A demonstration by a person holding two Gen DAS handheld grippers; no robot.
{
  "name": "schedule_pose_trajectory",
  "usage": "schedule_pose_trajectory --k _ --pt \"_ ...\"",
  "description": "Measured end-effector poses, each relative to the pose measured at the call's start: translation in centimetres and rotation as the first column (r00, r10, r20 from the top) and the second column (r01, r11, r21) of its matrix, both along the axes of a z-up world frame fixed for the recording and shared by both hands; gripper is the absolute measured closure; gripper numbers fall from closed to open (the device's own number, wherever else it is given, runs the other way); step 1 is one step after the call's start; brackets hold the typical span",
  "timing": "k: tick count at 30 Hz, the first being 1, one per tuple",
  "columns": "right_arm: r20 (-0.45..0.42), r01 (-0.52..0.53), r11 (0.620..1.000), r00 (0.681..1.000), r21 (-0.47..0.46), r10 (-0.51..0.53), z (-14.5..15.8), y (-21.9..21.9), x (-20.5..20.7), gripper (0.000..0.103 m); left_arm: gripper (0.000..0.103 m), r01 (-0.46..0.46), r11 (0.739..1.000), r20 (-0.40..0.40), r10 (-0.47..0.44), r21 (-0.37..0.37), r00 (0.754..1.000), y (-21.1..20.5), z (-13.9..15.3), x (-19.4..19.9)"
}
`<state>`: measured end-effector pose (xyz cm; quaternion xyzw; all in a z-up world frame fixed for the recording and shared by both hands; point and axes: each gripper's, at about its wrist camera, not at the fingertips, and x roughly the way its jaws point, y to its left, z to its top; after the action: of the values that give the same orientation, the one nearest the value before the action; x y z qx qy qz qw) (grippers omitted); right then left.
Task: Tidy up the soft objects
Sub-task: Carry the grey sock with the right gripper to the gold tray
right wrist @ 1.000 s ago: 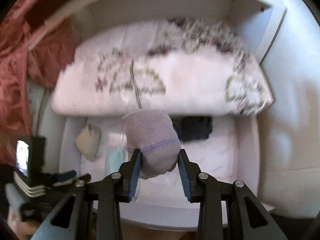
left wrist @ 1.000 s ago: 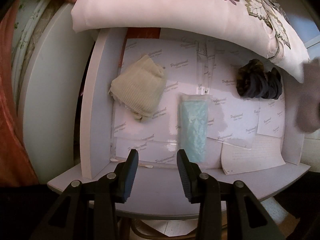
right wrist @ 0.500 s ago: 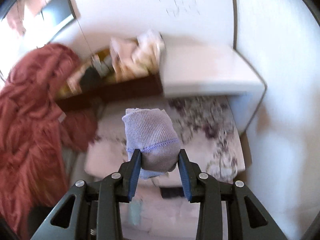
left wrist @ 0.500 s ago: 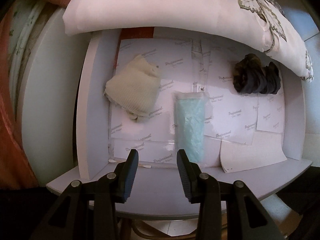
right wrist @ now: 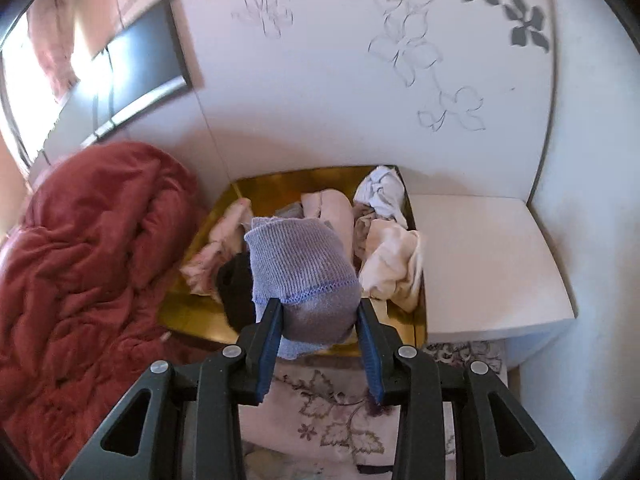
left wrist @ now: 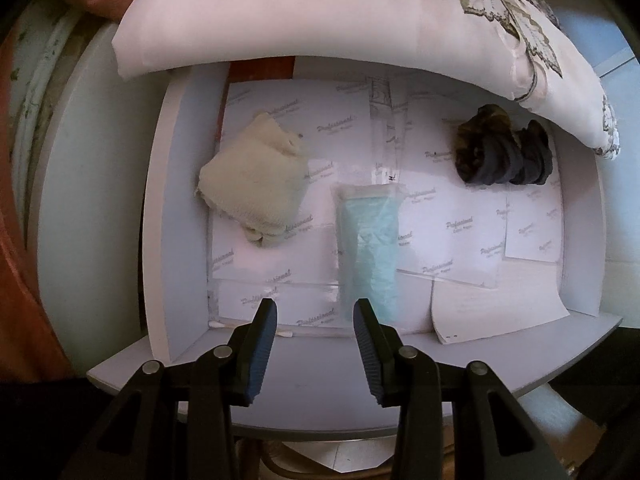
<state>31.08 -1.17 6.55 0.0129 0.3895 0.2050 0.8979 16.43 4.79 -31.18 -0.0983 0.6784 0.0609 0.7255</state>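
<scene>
**Sock held over the gold tray**

Right gripper [right wrist: 318,320] pinching a rolled lilac sock [right wrist: 298,268], both pads pressed into its lower half, bundle sticking up and forward past the fingertips. Seen against a gold tray [right wrist: 192,312] already strewn with cloth. Left gripper [left wrist: 315,322] pointing straight down above the drawer [left wrist: 176,208], jaws spread, nothing between them.

Step in hand, by judgement: carrying the sock to a resting place, probably the tray. To do it well:
- Keep the squeeze firm; knit compresses and can slip out if eased early.
- Bring the roll low over a bare patch of gold, front left looking freest, before opening.
- Avoid dragging across the heaped cloth, which could snag and pull along.
- Release with the roll upright, to keep it from unrolling.

Containers:
- Tray: pale pink garments [right wrist: 332,216], a cream cloth [right wrist: 394,264], a white crumpled piece [right wrist: 382,196], something black [right wrist: 236,292] just behind the sock. Whether the sock touches any of these, impossible to tell.
- Drawer, paper-lined: a cream sock bundle [left wrist: 256,188] at left, a clear packet [left wrist: 370,248] of teal material in the middle, a dark sock bundle [left wrist: 502,150] at right, all well apart. A cotton swab [left wrist: 250,327] along the front edge. A floral pillow [left wrist: 360,12] overhanging the back.
</scene>
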Motion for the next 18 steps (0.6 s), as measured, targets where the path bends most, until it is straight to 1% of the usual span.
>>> schedule_pose_trajectory --k 2,5,8,11,13,17,18 --pt "-0.057 0.002 1.0 0.998 -0.003 -0.002 -1.2 1.0 1.7 0.066 0.063 -0.003 1.0 -0.002 0.003 -0.006 1.0 0.2 0.0 0.0" --pt "-0.117 0.005 0.999 0.993 -0.032 -0.008 -3.1 1.8 3.3 0.065 0.063 -0.004 1.0 -0.001 0.004 -0.01 1.0 0.3 -0.1 0.1" --pt "-0.174 0.015 0.996 0.984 -0.087 -0.03 -5.3 2.5 4.7 0.064 0.063 -0.005 1.0 -0.001 0.005 -0.015 1.0 0.3 -0.2 0.0" --pt "-0.172 0.013 0.993 0.985 -0.118 -0.033 -6.3 2.6 4.8 0.062 0.063 -0.008 1.0 0.001 0.008 -0.018 1.0 0.3 -0.3 0.0" --pt "-0.169 0.012 0.994 0.985 -0.11 -0.03 -6.4 2.5 4.8 0.059 0.063 -0.006 1.0 -0.005 0.006 -0.015 1.0 0.3 -0.4 0.0" --pt "-0.147 0.021 0.993 0.988 -0.117 -0.038 -5.9 2.0 4.3 0.058 0.063 -0.012 1.0 0.003 0.012 -0.016 1.0 0.4 -0.2 0.0" --pt "-0.129 0.021 0.993 0.991 -0.112 -0.035 -5.5 1.9 4.0 0.055 0.063 -0.014 1.0 0.003 0.014 -0.016 1.0 0.4 -0.2 0.0"
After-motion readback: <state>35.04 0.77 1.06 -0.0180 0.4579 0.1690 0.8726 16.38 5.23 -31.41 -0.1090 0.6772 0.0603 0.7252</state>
